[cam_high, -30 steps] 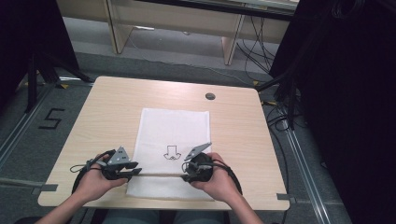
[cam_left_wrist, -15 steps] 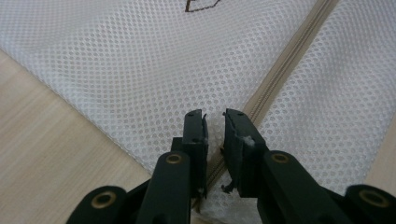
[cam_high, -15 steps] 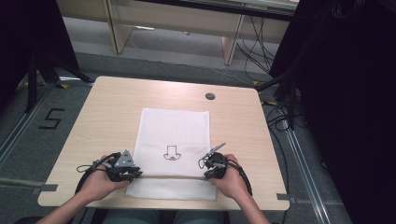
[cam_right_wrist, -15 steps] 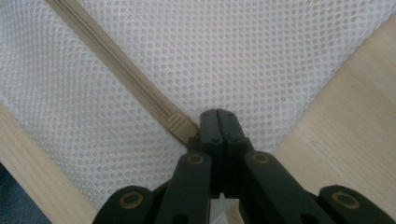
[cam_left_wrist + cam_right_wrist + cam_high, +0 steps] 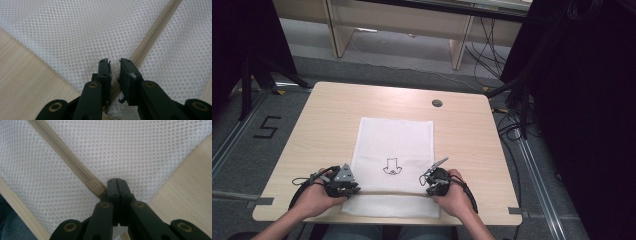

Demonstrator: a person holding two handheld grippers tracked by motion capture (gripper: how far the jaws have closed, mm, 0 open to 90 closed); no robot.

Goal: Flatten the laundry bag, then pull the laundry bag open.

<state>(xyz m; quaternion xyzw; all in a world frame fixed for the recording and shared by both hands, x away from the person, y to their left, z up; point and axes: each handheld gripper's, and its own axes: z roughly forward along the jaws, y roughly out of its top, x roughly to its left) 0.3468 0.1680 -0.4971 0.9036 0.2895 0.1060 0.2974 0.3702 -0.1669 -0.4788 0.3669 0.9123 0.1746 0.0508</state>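
Note:
A white mesh bag (image 5: 394, 145) lies flat on the wooden table (image 5: 327, 115), with a beige zipper (image 5: 387, 192) running across its near end. My left gripper (image 5: 349, 189) sits at the zipper's left end. Its jaws have just been closing, and in the left gripper view (image 5: 115, 63) they pinch a bunch of mesh beside the zipper (image 5: 155, 27). My right gripper (image 5: 430, 189) is at the zipper's right end. In the right gripper view it (image 5: 117, 181) is shut, tips on the mesh, with the ridged zipper pull (image 5: 95, 186) against its left jaw; the pull's end is hidden.
A black arrow-like print (image 5: 391, 166) marks the bag's middle. A round cable hole (image 5: 437, 103) lies at the table's far side. The table's near edge runs just under both hands. A shelf unit and cables stand on the floor beyond the table.
My right gripper has moved right and down onto the bag's right end and its jaws have shut. The left gripper has stayed in place, jaws closing slightly.

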